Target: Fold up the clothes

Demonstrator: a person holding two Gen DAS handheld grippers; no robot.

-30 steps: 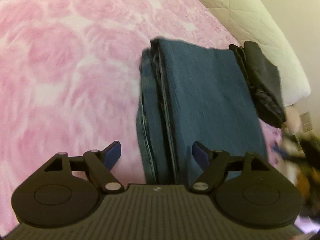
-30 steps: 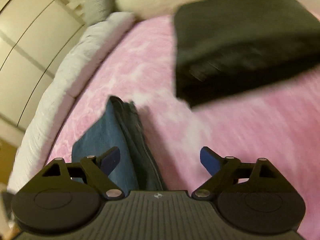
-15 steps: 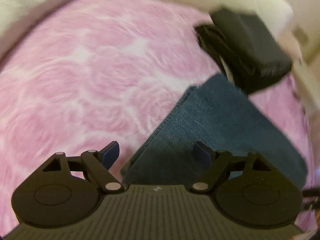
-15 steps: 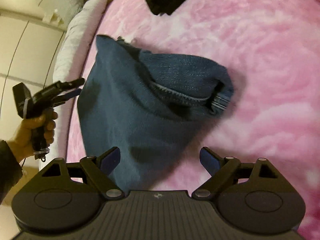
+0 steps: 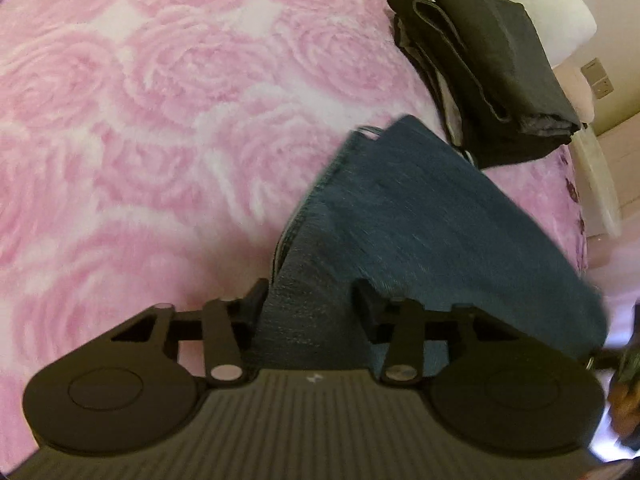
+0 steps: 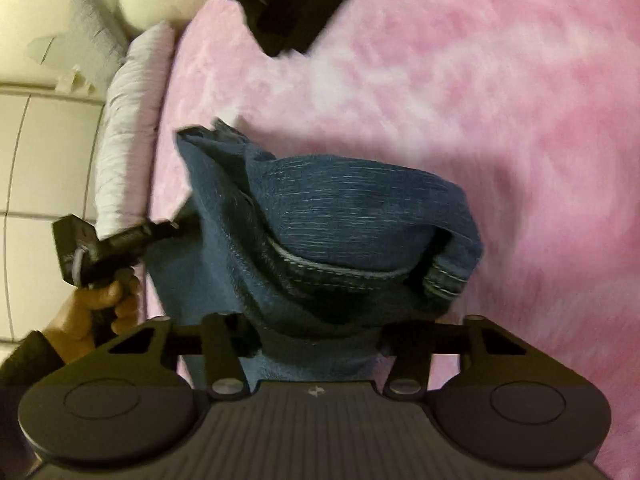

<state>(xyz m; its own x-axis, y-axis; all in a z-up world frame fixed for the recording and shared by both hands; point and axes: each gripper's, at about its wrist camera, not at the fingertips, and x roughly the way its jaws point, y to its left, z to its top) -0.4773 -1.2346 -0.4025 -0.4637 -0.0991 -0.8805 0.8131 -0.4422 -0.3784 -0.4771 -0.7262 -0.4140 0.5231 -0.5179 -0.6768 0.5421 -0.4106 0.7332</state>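
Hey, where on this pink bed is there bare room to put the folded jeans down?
The widest bare stretch of the pink blanket lies left of the jeans, across the middle of the bed. It is crowded at the upper right, where the black folded pile sits close against the jeans by the white pillow.

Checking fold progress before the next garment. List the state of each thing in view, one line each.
Blue jeans: folded into a thick bundle, an end between each gripper's jaws.
Black garment: folded, lying on the blanket beyond the jeans.
Left gripper: jaws closing, denim between them.
Right gripper: jaws closing, denim between them.
Pink blanket: spread flat under the clothes.
White pillow: lying beyond the black garment.
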